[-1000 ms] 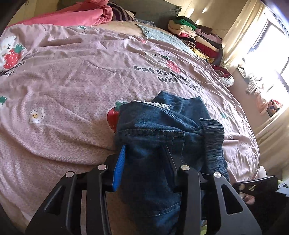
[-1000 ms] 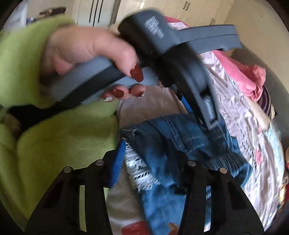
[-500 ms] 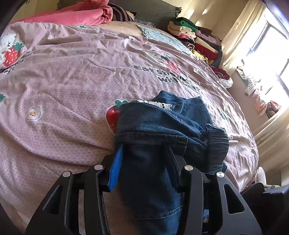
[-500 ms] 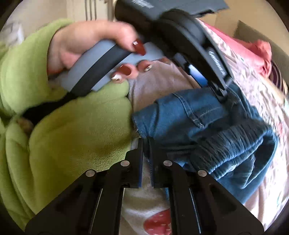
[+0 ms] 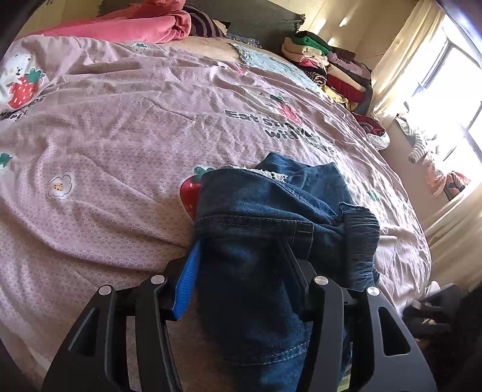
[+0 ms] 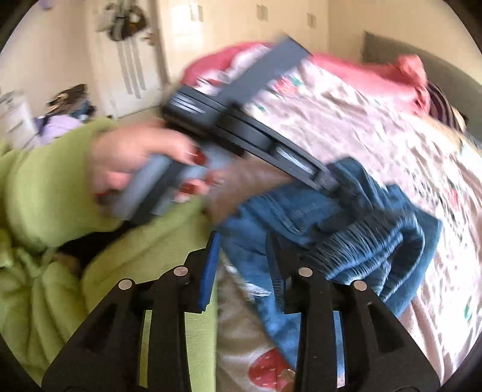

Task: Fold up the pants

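Dark blue denim pants (image 5: 271, 211) lie bunched at the near edge of a pink bedspread (image 5: 120, 135). My left gripper (image 5: 241, 256) has its jaws wide apart with a thick fold of the pants between the fingers; the denim hangs down past them. In the right wrist view, which is motion-blurred, my right gripper (image 6: 244, 250) is open next to the pants (image 6: 346, 235), near their ribbed waistband (image 6: 376, 241). The left gripper's body (image 6: 241, 126) and the hand holding it show above the pants.
A green fleece sleeve and body (image 6: 90, 241) fill the left of the right wrist view. Pink blankets (image 5: 135, 27) lie at the bed's far end. A stack of folded clothes (image 5: 325, 66) sits at the far right. A window (image 5: 452, 90) is to the right.
My right gripper was shut half a second ago and is now open beside the waistband. The right view has swung upward. The left gripper has held its place on the pants.
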`<state>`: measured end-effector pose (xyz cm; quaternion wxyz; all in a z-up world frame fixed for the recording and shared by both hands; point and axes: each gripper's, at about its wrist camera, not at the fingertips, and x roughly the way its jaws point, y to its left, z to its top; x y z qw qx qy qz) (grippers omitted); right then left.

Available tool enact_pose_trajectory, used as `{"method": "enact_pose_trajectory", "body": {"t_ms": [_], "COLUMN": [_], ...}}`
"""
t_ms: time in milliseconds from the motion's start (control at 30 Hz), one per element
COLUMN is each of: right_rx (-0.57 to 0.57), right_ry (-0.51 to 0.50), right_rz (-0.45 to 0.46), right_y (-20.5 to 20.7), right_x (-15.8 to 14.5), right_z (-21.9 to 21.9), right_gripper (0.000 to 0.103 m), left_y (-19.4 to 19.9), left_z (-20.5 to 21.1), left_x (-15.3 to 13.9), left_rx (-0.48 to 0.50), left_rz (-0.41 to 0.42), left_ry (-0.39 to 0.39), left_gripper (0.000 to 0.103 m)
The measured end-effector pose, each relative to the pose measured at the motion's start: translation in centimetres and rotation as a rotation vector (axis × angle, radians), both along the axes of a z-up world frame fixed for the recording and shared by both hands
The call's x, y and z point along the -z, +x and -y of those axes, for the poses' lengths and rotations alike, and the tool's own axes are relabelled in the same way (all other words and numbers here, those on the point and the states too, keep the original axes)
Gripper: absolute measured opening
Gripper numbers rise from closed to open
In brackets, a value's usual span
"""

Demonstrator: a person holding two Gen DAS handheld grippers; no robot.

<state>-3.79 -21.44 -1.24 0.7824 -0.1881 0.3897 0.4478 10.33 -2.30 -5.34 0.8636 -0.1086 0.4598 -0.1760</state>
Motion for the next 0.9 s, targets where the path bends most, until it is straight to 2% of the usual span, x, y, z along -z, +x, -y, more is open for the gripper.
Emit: {"method": "enact_pose_trajectory", "body": {"t_ms": [67, 167, 233, 300, 467, 533, 633, 733, 800, 900], "right_rx": [0.029, 0.033, 0.025, 0.012, 0.025, 0.046, 0.075, 0.121, 0.166, 0.238], "right_ry": [-0.043, -0.035, -0.023, -0.009, 0.029, 0.067, 0.102, 0.120, 0.143, 0.166], "right_rz": [-0.047, -0.059, -0.069, -0.052, -0.011, 0.003, 0.038, 0.085, 0.111, 0.131], "right_y": [1.1, 0.2, -0.2, -1.3, -2.3, -2.7, -2.8, -2.1, -1.9, 1.0], "right_x": [1.6, 2.1, 1.7, 1.5, -0.2, -1.3, -2.8, -3.6, -4.4, -4.6], "right_z": [-0.7, -0.3, 0.1, 0.0, 0.7, 1.6, 2.5, 3.3, 4.2, 5.2], "right_gripper": [0.025, 0.026, 0.040, 0.050, 0.059, 0.068, 0.074, 0.080, 0.082, 0.085], "left_y": [-0.1, -0.3, -0.4, -0.5, -1.3, -1.5, -2.2, -2.6, -3.0, -3.7], "left_z": [0.0, 0.1, 0.1, 0.1, 0.0, 0.0, 0.0, 0.1, 0.2, 0.4], "left_x": [0.0, -0.2, -0.2, -0.5, -1.3, -1.7, -2.3, -2.9, -3.5, -4.1], "left_rx": [0.001, 0.004, 0.001, -0.001, -0.006, -0.010, -0.018, -0.023, -0.019, -0.019], "left_rz": [0.002, 0.009, 0.010, 0.012, 0.033, 0.045, 0.060, 0.077, 0.095, 0.117], "left_ry": [0.001, 0.009, 0.008, 0.003, -0.005, 0.003, 0.017, 0.029, 0.042, 0.067], "left_gripper": [0.050, 0.054, 0.054, 0.054, 0.054, 0.054, 0.054, 0.079, 0.080, 0.080]}}
